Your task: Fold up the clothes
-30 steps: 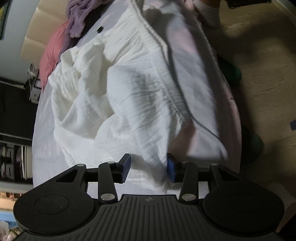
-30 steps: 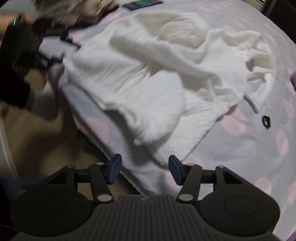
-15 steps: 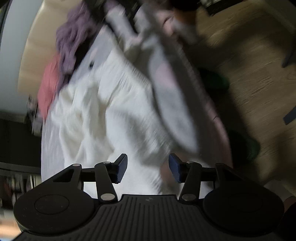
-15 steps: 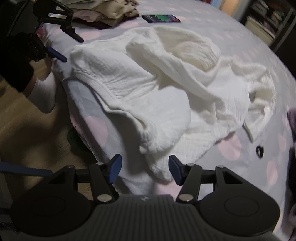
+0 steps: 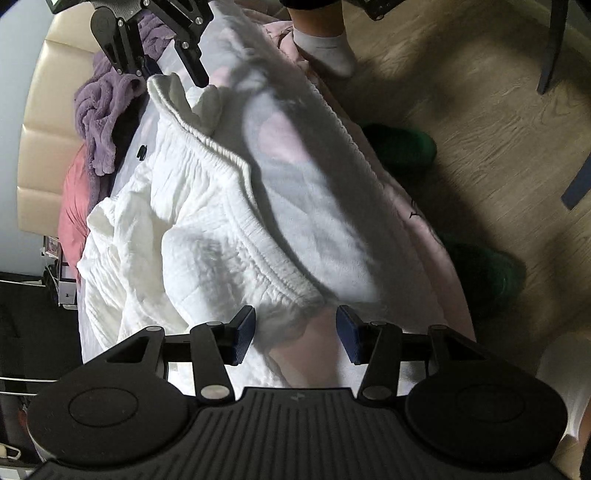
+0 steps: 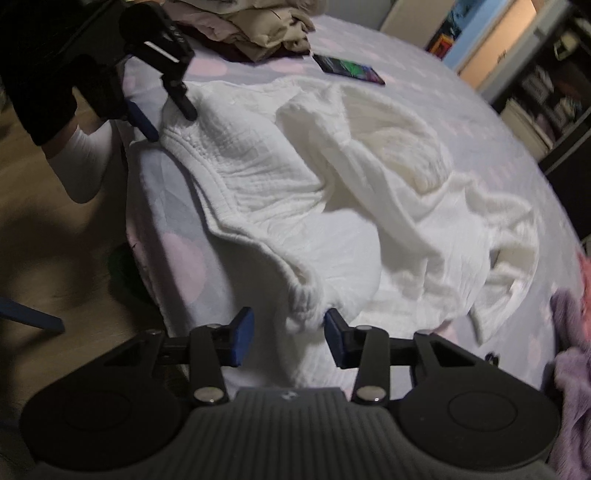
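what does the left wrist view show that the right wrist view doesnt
Only the left wrist view shows the cream headboard and two dark green slippers on the floor. Only the right wrist view shows the phone and the folded beige clothes. Both show the white garment on the dotted bedsheet, the purple fuzzy cloth, and each open hand-held gripper at the waistband: left, right.

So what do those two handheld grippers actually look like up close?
Both look alike. The left gripper and the right gripper each have two black linkage fingers tipped with ribbed blue pads, silver pivot bolts, two round black discs either side and a ribbed dark grey body behind. No cables show.
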Demonstrator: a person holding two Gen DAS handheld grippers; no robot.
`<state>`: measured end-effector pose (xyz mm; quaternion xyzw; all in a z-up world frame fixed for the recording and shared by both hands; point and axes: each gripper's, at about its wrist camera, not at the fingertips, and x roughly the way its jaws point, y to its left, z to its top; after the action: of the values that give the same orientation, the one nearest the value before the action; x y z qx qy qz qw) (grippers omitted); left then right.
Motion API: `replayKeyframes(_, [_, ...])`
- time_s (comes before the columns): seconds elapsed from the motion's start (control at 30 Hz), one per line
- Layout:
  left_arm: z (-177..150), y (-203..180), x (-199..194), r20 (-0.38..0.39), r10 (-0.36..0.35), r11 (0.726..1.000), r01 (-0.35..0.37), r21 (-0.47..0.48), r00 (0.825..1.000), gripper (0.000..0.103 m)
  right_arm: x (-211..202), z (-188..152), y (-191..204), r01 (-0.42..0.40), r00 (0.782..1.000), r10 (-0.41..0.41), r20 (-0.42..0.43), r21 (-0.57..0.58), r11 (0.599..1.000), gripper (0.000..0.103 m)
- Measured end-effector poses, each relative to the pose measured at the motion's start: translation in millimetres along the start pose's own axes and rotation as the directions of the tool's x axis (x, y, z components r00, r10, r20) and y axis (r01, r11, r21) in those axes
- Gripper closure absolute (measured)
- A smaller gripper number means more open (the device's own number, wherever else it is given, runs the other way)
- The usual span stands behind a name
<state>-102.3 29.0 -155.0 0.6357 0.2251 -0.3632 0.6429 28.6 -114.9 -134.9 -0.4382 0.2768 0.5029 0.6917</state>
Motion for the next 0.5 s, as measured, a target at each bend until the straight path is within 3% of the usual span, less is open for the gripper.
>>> replayKeyframes(0.23, [1.1, 3.1, 4.7, -0.016, 0.038, 0.999, -0.038, 0.028, 0.999, 0.056, 1.9, 3.2, -2.1, 0.011, 1.000, -0.011, 0.008, 0.003, 1.000, 0.058])
replayKeyframes(0.3, [2.9, 2.6, 6.2, -0.019, 0.040, 0.998, -0.039, 0.049, 0.999, 0.064, 1.4, 3.2, -2.2, 0.014, 1.000, -0.014, 0.007, 0.004, 1.000, 0.058])
replayKeyframes(0.33, [3.5, 4.8, 7.2, -0.031, 0.044, 0.998, -0.043, 0.046, 0.999, 0.079, 0.8, 3.3, -1.9, 0.015, 1.000, -0.015, 0.005, 0.004, 1.000, 0.058])
replayKeyframes(0.37, [4.1, 7.2, 8.2, -0.045, 0.049, 0.998, -0.047, 0.041, 0.998, 0.085, -0.2, 3.2, -1.7, 0.016, 1.000, -0.016, 0.005, 0.003, 1.000, 0.058])
replayKeyframes(0.5, [3.6, 30.3, 0.7, -0.043, 0.054, 0.996, -0.057, -0.073, 0.998, 0.089, -4.8, 3.4, -5.4, 0.030, 0.999, -0.030, 0.014, 0.011, 1.000, 0.058])
